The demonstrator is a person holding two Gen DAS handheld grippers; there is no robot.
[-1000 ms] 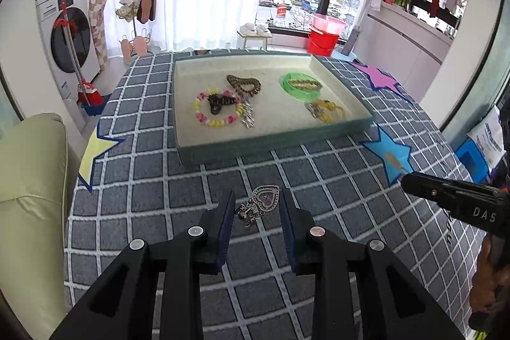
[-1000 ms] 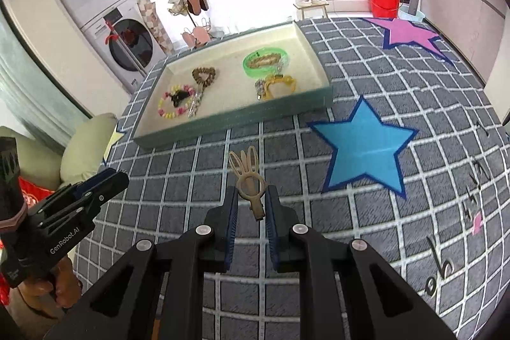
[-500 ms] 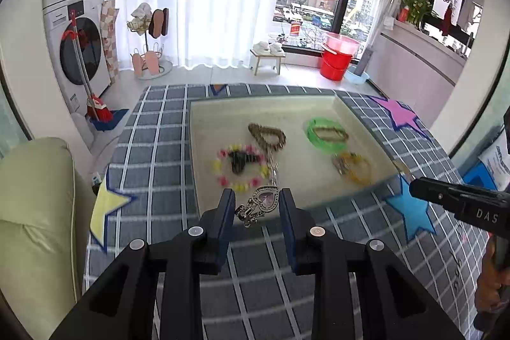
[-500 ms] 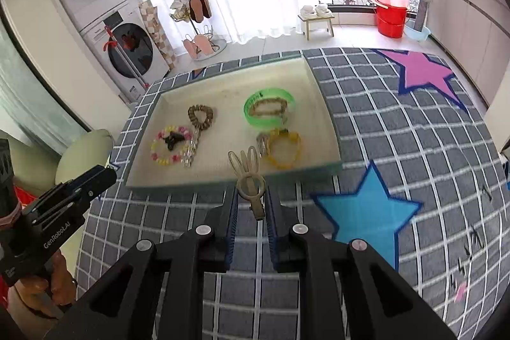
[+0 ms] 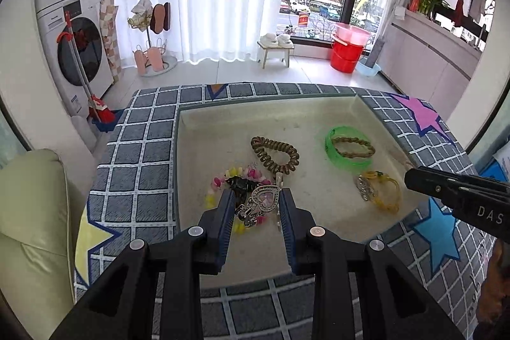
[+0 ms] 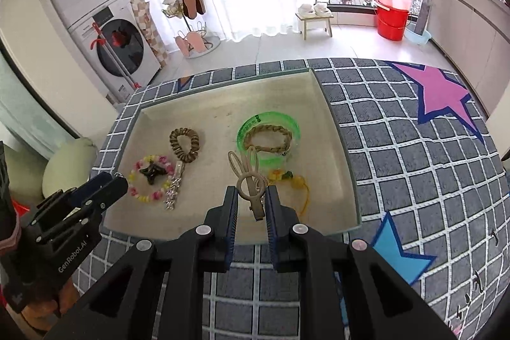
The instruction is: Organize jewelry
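The table point(image 5: 140, 148), under its grey checked cover with coloured stars, spreads ahead of and beneath both tools; on it, directly in front of the fingers, sits the shallow cream tray point(image 5: 223, 117), whose near wall lies just below the fingertips in each wrist view.

Inside the tray, ahead of the left hand-held gripper point(image 5: 256, 206), lie a beaded bracelet point(image 5: 223, 177) and a coiled brown hair tie point(image 5: 274, 153); ahead of the right hand-held gripper point(image 6: 251, 203) lie a green bangle point(image 6: 271, 129) ringing a braided bracelet point(image 6: 267, 137), and nearer the fingers a yellow cord bracelet point(image 6: 296, 184).

The left hand-held gripper is closed on a silver heart pendant point(image 5: 266, 199), which hangs between the pads over the beaded bracelet; its short chain point(image 5: 247, 214) dangles loose towards the left finger.

The right hand-held gripper is clamped on a tan rabbit-ear hair clip point(image 6: 250, 180), pinched at its stem with the ears pointing forward over the tray floor.

The pendant is probably light, hard and slick, with a limp chain that will swing and snag on beads; the flat heart body is the surest hold; the clip looks stiff and light, best kept by its narrow stem.
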